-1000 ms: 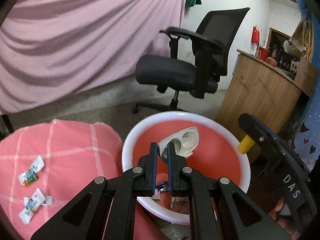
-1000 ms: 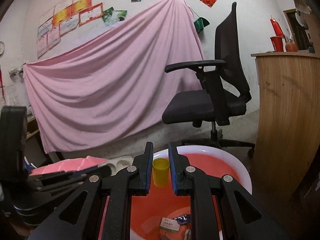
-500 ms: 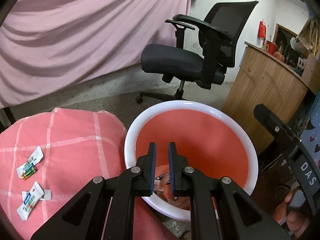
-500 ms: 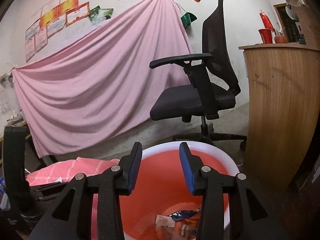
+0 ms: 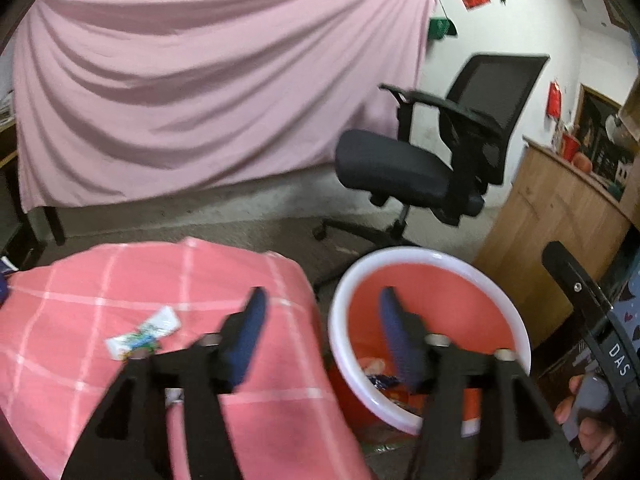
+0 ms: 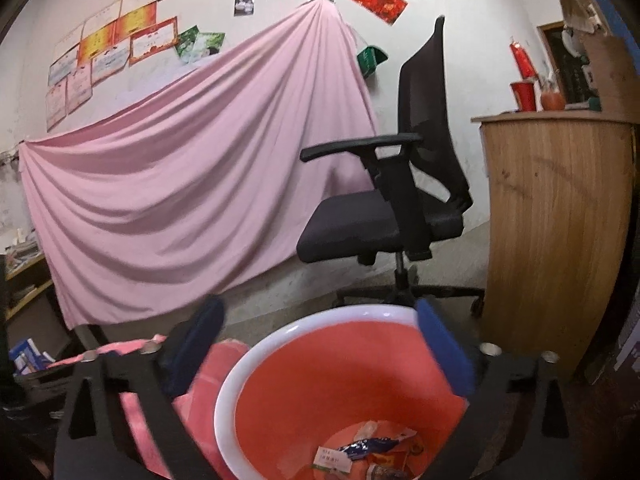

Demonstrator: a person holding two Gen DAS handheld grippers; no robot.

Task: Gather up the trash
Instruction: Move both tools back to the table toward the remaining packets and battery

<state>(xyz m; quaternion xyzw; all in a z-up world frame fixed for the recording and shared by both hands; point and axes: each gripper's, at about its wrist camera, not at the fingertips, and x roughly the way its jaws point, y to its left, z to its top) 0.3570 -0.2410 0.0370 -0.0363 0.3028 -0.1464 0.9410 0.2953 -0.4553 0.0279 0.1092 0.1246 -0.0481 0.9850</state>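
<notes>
A red bin with a white rim [image 5: 432,256] stands on the floor beside a table draped in pink checked cloth [image 5: 100,360]. One white and green wrapper [image 5: 144,330] lies on that cloth. My left gripper [image 5: 322,312] hovers over the gap between cloth edge and bin; its jaws are opening with nothing between them. In the right wrist view, my right gripper [image 6: 320,316] hangs above the bin's rim [image 6: 280,340], its jaws opening wide and holding nothing. Several wrappers and scraps [image 6: 360,452] lie on the bin's bottom.
A black office chair [image 5: 420,168] stands behind the bin, and a wooden counter [image 5: 560,208] is to its right. A pink sheet [image 5: 200,80] hangs over the back wall. A hand [image 5: 580,420] grips the other tool at the right edge.
The left gripper dropped a white plastic piece into the bin, swung left toward the cloth and opened. The right gripper released a yellow cup over the bin and spread wide.
</notes>
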